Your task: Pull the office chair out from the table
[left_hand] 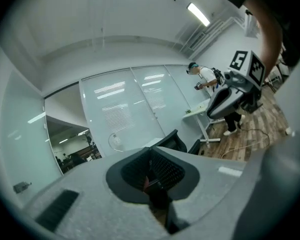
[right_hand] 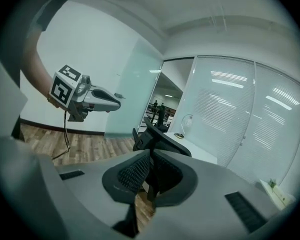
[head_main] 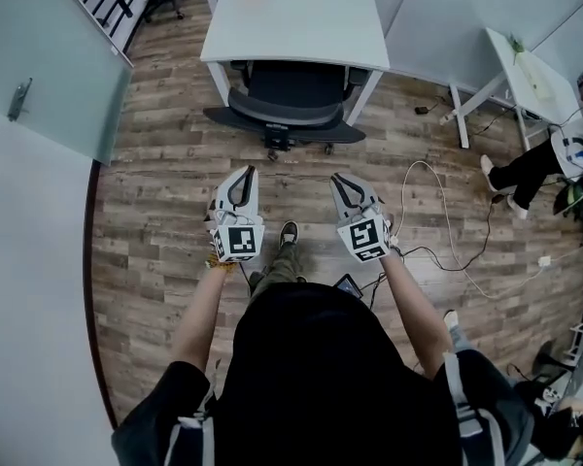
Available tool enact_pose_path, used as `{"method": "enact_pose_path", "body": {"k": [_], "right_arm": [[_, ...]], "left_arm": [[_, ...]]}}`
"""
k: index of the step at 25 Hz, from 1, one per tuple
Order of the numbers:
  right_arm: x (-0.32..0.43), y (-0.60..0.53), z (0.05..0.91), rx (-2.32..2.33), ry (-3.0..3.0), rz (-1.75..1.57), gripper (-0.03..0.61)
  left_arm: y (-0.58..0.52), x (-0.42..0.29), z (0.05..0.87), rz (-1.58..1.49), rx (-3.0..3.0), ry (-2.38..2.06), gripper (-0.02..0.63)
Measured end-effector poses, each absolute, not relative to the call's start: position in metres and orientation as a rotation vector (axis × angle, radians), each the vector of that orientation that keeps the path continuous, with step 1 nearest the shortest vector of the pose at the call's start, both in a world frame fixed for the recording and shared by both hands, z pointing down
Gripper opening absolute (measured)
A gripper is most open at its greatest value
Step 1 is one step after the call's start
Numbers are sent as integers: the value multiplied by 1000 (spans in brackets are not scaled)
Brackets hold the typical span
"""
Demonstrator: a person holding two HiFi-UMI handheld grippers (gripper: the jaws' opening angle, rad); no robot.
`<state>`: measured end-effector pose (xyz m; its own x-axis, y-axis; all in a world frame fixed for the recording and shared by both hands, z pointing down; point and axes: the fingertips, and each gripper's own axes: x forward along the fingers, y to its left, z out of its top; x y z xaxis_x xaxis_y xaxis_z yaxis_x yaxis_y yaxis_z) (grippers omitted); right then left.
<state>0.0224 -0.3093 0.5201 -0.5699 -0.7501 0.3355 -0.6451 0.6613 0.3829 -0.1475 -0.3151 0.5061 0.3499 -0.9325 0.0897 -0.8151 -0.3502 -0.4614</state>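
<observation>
One black mesh office chair sits tucked under one white rectangular table.
Two in play: left gripper and right gripper, both jaws together, empty, short of the chair.

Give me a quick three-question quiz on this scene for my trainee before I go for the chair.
1. True or false: the chair is tucked under the white table.
2. The left gripper and right gripper are: A) clamped on the chair; B) shut, empty, short of the chair; C) wide open.
3. What covers the floor?
Key: 1 true; 2 B; 3 wood planks.
</observation>
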Motion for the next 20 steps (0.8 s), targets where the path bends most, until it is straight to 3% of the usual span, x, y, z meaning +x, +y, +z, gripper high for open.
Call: {"method": "enact_pose_path", "body": {"k": [10, 13, 20], "right_arm": [[2, -397, 562, 883, -2287, -353, 15], [-6, -416, 583, 801, -2235, -358, 97], [-15, -451, 633, 666, -2127, -369, 135]], "left_arm": [[-403, -173, 586, -960, -2283, 1219, 34], [-420, -178, 611, -1097, -2217, 1056, 87], [-469, -191, 648, -1235, -2161, 891, 138]]}}
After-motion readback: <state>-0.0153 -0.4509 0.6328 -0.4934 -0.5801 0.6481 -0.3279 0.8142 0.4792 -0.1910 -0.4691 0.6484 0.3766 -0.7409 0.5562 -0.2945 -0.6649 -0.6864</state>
